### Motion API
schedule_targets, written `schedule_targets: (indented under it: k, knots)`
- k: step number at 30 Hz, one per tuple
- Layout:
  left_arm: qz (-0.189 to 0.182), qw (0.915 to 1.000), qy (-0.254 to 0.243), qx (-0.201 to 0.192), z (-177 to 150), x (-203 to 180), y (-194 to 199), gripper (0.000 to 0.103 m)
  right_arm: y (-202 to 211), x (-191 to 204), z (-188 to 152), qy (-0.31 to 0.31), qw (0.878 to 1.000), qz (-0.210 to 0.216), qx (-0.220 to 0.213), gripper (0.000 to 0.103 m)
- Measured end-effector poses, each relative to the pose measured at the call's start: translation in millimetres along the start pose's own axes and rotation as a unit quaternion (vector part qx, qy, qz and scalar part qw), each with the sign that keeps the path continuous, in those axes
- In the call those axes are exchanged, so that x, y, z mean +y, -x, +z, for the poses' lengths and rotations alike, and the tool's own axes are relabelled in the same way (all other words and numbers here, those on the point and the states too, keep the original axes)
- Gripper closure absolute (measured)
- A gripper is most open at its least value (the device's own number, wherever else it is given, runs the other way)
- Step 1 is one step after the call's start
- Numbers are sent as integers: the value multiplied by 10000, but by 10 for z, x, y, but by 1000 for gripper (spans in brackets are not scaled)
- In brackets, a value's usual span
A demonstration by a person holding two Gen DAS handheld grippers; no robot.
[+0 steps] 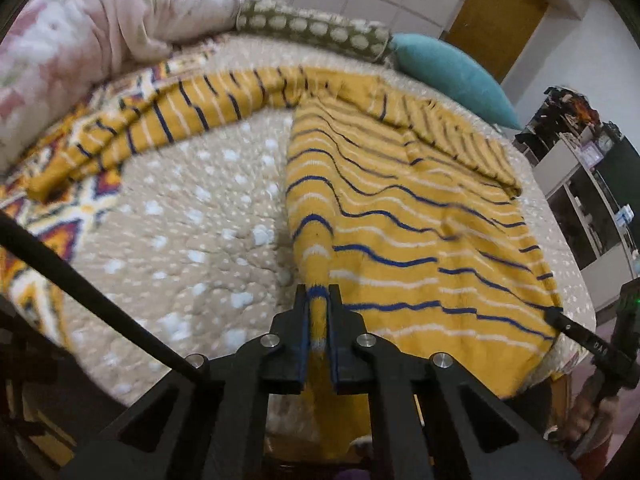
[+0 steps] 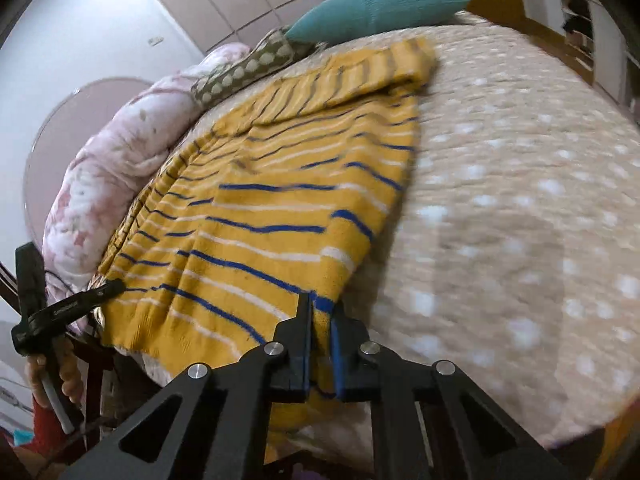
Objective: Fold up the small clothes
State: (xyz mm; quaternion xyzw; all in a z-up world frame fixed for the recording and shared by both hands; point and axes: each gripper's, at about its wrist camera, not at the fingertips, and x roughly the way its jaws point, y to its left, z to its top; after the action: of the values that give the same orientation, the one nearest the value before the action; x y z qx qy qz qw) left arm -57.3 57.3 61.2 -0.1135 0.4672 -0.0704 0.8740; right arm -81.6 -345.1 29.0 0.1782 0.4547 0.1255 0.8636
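One yellow sweater [image 1: 420, 216] with blue and white stripes lies spread on the bed's beige dotted blanket [image 1: 192, 240], its hem hanging a little over the near edge of the mattress. The left gripper [image 1: 319, 300] has its two fingers pinched together on the hem at the sweater's left corner, a ridge of knit pulled up between them; the right gripper [image 2: 322, 312] is likewise closed on the hem at the right corner. One sleeve [image 1: 160, 120] trails out long to the left across the blanket; the other sleeve [image 2: 360, 76] looks already folded in over the chest (though the blur makes the exact lie hard to read). The sweater seems to me soft, fairly thick and light for its size, limp enough to sag and ripple between the two holds, and the knit will likely stretch if tugged hard. Holding both bottom corners seems the sensible grip for carrying the hem up toward the collar; the loose sleeve would want tucking in. Counting the rest: one teal pillow [image 2: 380, 4] and one olive pillow with pale dots [image 1: 312, 28] at the head of the bed, one pink floral quilt [image 1: 100, 28] bunched beside them, and one patterned blanket [image 1: 60, 216] under the trailing sleeve.
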Motion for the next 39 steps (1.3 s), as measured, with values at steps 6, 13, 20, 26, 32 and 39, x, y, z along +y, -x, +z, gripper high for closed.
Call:
schedule_targets:
  k: [6, 13, 20, 26, 32, 39]
  knots:
    - [287, 9996, 24, 58, -230, 151, 118, 100, 369, -293, -385, 69, 9955, -920, 219, 101]
    - [430, 9984, 235, -265, -292, 432, 245, 83, 590, -200, -240, 519, 9912, -1213, -100, 100]
    - [453, 9965, 362, -599, -204, 576, 292, 60, -327, 921, 565, 1885, 9792, -747, -70, 71]
    - [444, 9960, 208, -752, -204, 674, 293, 53, -1482, 1949, 1313, 2700, 9612, -562, 101, 64]
    - [397, 9956, 262, -809, -237, 923, 260, 53, -2574, 2553, 1757, 3364, 9311, -1395, 186, 64]
    - [525, 9927, 600, -904, -265, 1266, 305, 53, -3105, 2632, 1997, 3353, 9205, -1984, 308, 97]
